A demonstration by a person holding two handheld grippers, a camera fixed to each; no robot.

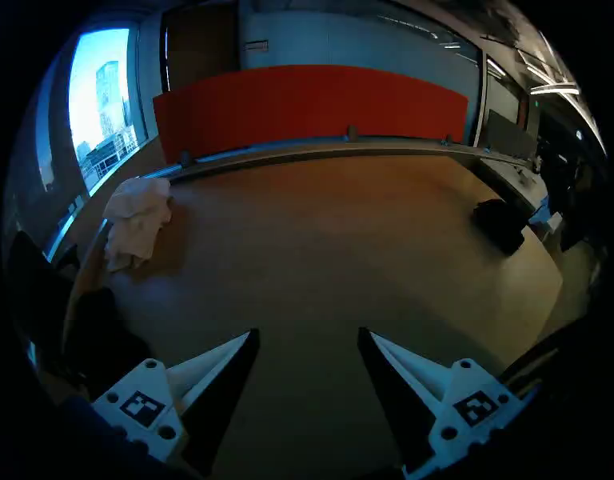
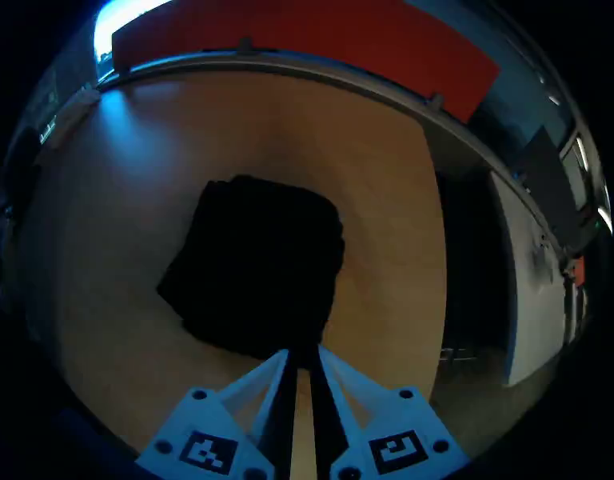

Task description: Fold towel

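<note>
A crumpled white cloth [image 1: 137, 218] lay at the table's [image 1: 331, 240] far left edge, under the window. The left gripper [image 1: 307, 338] hung released above bare wood, fingers spread wide. Farther right, the black towel [image 2: 259, 264] sat folded flat on the table. The right gripper [image 2: 307, 350] was clenched to a slit, its tips at the towel's near edge; whether they pinched cloth, I couldn't tell.
</note>
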